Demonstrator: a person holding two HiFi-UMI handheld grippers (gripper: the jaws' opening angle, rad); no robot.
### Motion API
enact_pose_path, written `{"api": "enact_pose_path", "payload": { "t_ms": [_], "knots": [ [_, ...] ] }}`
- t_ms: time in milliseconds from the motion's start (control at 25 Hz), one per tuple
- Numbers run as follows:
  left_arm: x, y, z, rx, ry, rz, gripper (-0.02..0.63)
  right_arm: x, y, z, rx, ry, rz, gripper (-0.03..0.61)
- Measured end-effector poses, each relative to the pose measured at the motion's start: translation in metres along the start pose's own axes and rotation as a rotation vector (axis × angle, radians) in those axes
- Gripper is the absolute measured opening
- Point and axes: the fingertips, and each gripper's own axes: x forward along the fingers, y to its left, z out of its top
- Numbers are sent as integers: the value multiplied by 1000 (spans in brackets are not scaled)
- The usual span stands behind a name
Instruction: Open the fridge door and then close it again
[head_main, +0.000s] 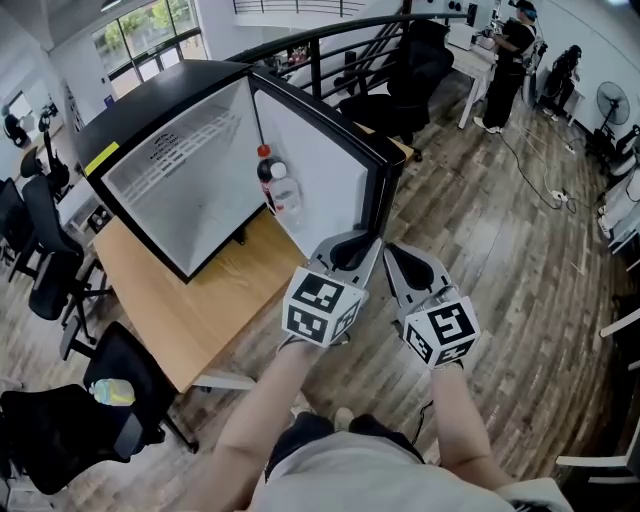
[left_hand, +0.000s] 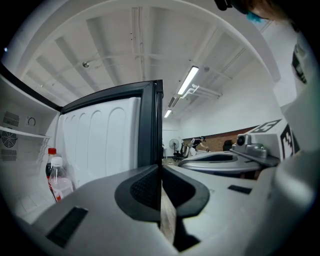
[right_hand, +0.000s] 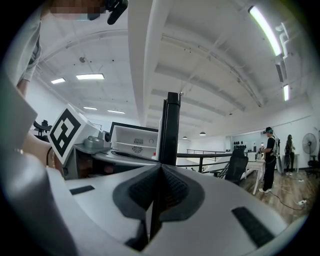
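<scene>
The fridge door (head_main: 315, 165) stands wide open from the fridge (head_main: 160, 100), which sits on a wooden table (head_main: 190, 300). Two bottles (head_main: 272, 182) stand in the rack on the door's inner side. Both tools are low, just before the door's free edge: the left gripper (head_main: 352, 245) toward its inner face, the right gripper (head_main: 400, 262) toward its outer face. Both have their jaws pressed together with nothing between them. I judge they are placed this way for pushing the door closed rather than grasping it.
</scene>
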Motion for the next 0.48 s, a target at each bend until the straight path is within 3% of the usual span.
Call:
{"api": "enact_pose_path", "payload": {
  "t_ms": [480],
  "knots": [
    [-27, -1, 0, -11, 4, 81, 26, -12, 20, 9, 8, -35, 48, 0]
  ]
}}
